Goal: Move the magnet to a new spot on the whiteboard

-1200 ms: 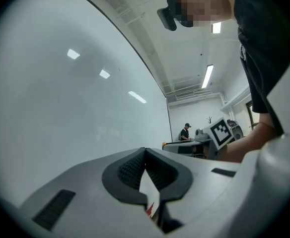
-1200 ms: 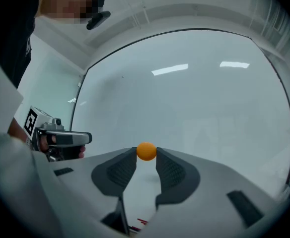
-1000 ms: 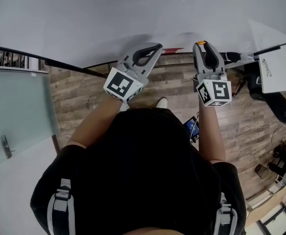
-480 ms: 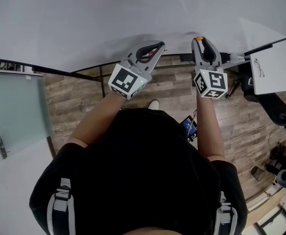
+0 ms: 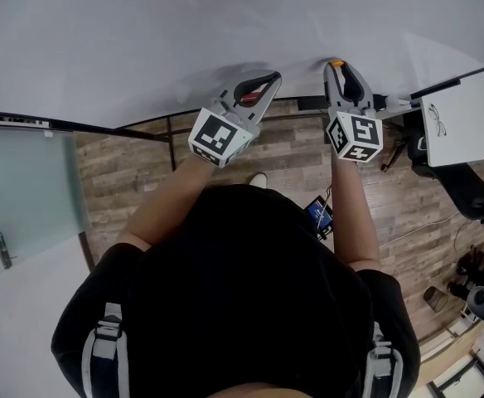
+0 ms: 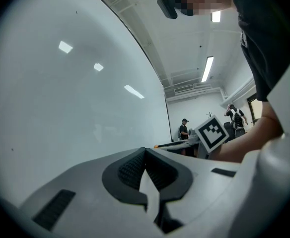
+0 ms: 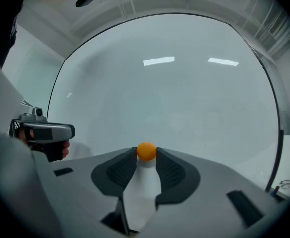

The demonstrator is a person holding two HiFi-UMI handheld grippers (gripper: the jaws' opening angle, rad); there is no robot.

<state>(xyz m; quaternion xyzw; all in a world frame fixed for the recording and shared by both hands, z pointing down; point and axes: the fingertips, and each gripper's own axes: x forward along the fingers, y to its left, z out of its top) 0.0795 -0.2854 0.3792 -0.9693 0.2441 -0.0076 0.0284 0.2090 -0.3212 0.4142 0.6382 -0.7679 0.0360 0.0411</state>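
In the head view the person stands before the whiteboard [image 5: 142, 40] with the left gripper [image 5: 271, 78] and the right gripper [image 5: 338, 66] both held out level, and the small orange magnet [image 5: 336, 62] sits at the tips of the right one, near the lower edge of the board. In the left gripper view the dark fingers [image 6: 127, 170] are closed tip to tip, with nothing between them. In the right gripper view the fingers [image 7: 116, 171] grip the magnet from both sides in front of the board; whether it touches the board I cannot tell.
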